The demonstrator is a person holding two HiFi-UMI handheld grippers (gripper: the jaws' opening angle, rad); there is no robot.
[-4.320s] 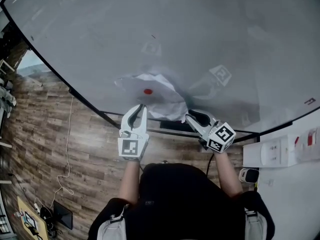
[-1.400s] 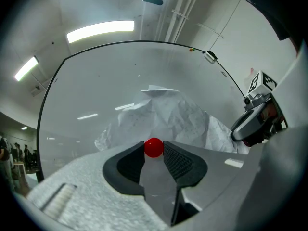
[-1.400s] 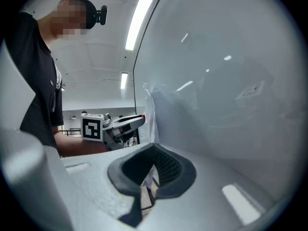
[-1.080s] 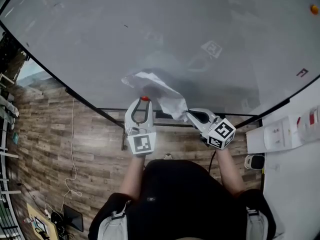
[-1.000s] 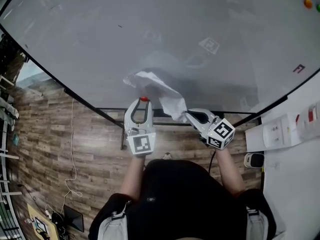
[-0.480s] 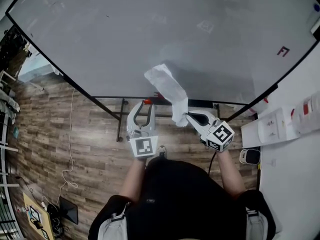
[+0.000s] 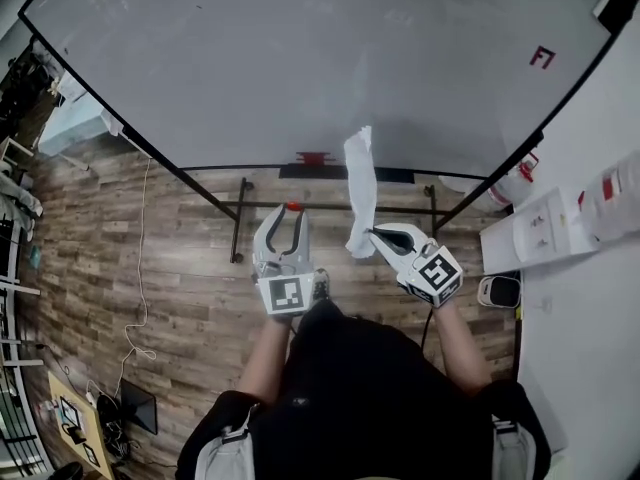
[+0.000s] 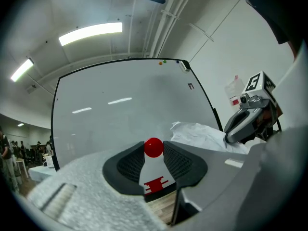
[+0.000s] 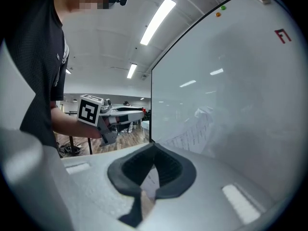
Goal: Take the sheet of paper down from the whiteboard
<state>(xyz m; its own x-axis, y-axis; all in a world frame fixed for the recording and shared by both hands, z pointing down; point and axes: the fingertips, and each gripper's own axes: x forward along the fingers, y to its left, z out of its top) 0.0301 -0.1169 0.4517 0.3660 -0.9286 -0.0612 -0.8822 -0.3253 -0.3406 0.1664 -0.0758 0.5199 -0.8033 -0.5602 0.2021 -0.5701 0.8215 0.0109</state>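
Note:
The crumpled white sheet of paper (image 7: 360, 190) hangs clear of the whiteboard (image 7: 300, 58), pinched at its lower end by my right gripper (image 7: 372, 233). In the right gripper view the jaws are shut on the sheet (image 9: 192, 129), which stretches ahead of the gripper (image 9: 153, 150) beside the whiteboard (image 9: 231, 81). My left gripper (image 7: 288, 211) sits to its left, shut on a small round red magnet (image 7: 292, 206). The left gripper view shows the magnet (image 8: 154, 147) pressed between the pads of the gripper (image 8: 154, 150), with the paper (image 8: 202, 134) and the right gripper (image 8: 248, 121) off to the right.
The whiteboard stands on a black frame (image 7: 240, 208) over a wooden floor (image 7: 120, 268). A red holder (image 7: 315, 158) sits at the board's lower edge. A white wall with sockets (image 7: 545, 233) is at the right, and a thin cable (image 7: 135, 288) trails on the floor at left.
The magnet left the paper and is now in my left gripper. Both grippers pulled back from the board, and the sheet came away with the right one and now hangs free.

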